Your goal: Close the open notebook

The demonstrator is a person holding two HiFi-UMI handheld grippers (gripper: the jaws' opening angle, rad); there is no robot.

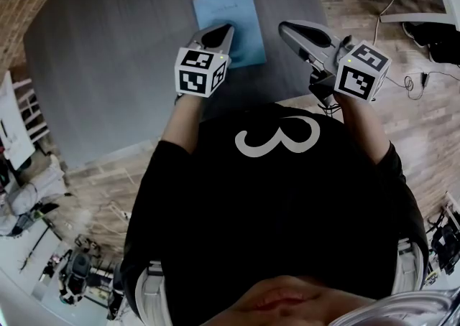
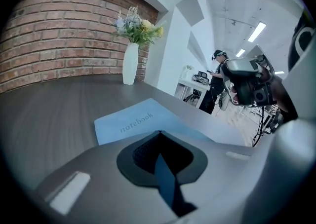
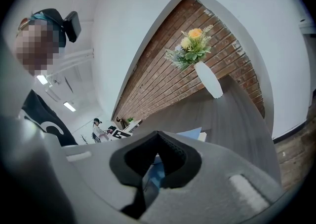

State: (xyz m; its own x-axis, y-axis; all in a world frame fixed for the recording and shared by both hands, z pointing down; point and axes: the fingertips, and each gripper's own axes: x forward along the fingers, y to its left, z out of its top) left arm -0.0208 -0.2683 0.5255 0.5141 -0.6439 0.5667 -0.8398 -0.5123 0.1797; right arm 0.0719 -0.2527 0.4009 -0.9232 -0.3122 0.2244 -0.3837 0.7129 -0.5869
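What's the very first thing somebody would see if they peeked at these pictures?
Probably the blue notebook, lying shut and flat on the grey table in front of the person. The left gripper reaches over its near corner and the right gripper sits off to its right, both with fingers together and holding nothing. At the table's far edge a white vase of flowers stands before a brick wall.

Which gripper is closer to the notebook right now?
Left. In the head view the left gripper overlaps the notebook's near-left part; the right gripper sits just off its right edge, over the table.
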